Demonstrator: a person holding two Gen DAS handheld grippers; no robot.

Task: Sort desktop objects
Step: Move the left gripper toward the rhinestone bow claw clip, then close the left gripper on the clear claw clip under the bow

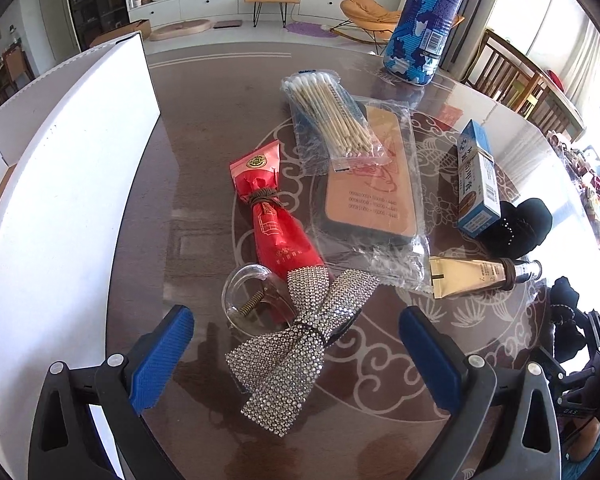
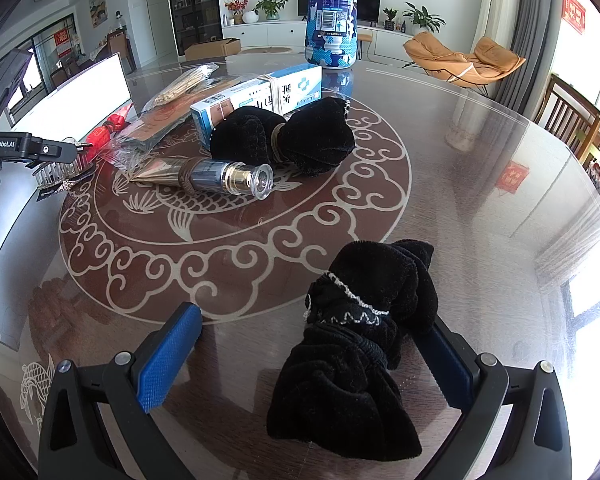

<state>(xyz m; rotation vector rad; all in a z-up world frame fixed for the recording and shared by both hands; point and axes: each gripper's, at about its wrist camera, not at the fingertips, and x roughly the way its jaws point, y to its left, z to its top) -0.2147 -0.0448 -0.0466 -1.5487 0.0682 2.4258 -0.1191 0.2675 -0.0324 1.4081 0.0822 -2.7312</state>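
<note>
With both grippers spread wide and empty, the left gripper [image 1: 296,336] straddles the near rhinestone bow clip [image 1: 300,340] and should close squarely on its knot, while the right gripper [image 2: 316,344] brackets the black velvet bow [image 2: 356,344].

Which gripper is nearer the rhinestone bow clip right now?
Left. The left gripper is open with the rhinestone bow clip lying between its fingers. The right gripper is off to the side, open around a black velvet bow.

L tool [image 1: 296,354] & R tool [image 2: 316,360]: both wide open, low, angled fwd.
</note>
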